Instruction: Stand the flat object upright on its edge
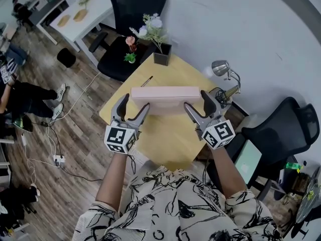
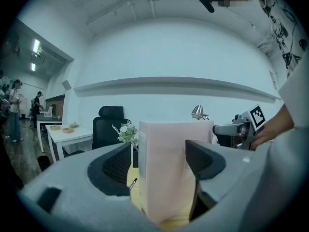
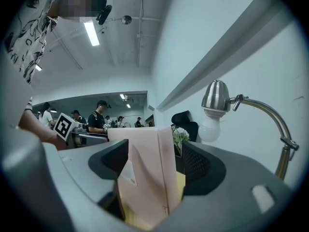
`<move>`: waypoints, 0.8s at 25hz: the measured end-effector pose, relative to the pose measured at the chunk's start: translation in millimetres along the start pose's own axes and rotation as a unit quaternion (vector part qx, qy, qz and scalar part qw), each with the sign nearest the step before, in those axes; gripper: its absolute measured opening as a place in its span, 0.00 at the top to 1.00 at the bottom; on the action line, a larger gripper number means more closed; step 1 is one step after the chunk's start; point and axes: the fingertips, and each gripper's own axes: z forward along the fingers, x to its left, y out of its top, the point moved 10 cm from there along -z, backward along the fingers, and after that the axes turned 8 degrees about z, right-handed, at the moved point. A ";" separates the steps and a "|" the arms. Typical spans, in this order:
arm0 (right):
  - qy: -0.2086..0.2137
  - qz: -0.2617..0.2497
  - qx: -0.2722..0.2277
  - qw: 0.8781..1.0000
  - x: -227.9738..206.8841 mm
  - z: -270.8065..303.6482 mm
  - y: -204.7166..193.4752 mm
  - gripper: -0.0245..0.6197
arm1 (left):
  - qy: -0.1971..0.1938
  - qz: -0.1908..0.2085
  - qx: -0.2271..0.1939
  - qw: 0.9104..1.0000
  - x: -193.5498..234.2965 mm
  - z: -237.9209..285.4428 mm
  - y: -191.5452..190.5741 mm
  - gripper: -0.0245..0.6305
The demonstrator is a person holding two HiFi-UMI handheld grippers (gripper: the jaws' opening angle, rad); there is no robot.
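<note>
A smooth pink slab-shaped box point(image 1: 165, 100) is stood on edge on the wooden surface point(image 1: 168, 137). Gaps are revealed only by the gripper views: the left gripper point(image 2: 159, 161) and right gripper point(image 3: 155, 161) are held open around its ends.

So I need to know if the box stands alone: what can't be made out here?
The pink box bottom edge: in their own views the left gripper and right gripper cover most of it.
Whether one left pad touches the box: left gripper view, it overlaps the box.
A thin dark stick: head view, too small to name.
The box label: right gripper view, print too small.
</note>
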 end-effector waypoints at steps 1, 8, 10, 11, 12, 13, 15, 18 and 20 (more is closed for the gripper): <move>-0.003 0.001 0.000 1.000 -0.1 -2.0 0.7 0.42 | 0.002 -0.001 0.000 1.000 0.4 -1.7 0.6 0.42; -0.043 -0.008 -0.004 0.999 3.4 -18.6 11.1 0.52 | 0.030 -0.027 -0.020 0.999 5.0 -21.9 7.1 0.47; -0.065 -0.022 0.004 0.998 4.3 -23.4 12.9 0.57 | 0.037 -0.046 -0.029 0.998 7.6 -29.3 9.6 0.51; -0.074 -0.028 0.007 0.997 4.9 -25.8 13.8 0.59 | 0.039 -0.048 -0.031 0.998 8.5 -32.3 11.0 0.53; -0.079 -0.030 0.008 0.996 6.0 -28.3 15.3 0.63 | 0.040 -0.046 -0.031 0.998 8.7 -35.0 12.4 0.55; -0.076 -0.028 0.007 0.997 7.9 -30.8 17.4 0.66 | 0.041 -0.043 -0.030 0.998 8.4 -37.8 14.0 0.56; -0.063 -0.022 0.000 0.998 13.9 -35.6 23.9 0.69 | 0.045 -0.042 -0.031 0.998 6.8 -44.3 18.3 0.59; -0.050 -0.031 -0.011 0.998 23.0 -41.1 38.2 0.76 | 0.061 -0.051 -0.031 0.996 3.6 -56.1 26.3 0.68; -0.048 -0.040 -0.017 0.998 25.3 -44.0 47.5 0.84 | 0.069 -0.053 -0.033 0.996 1.0 -63.0 32.1 0.74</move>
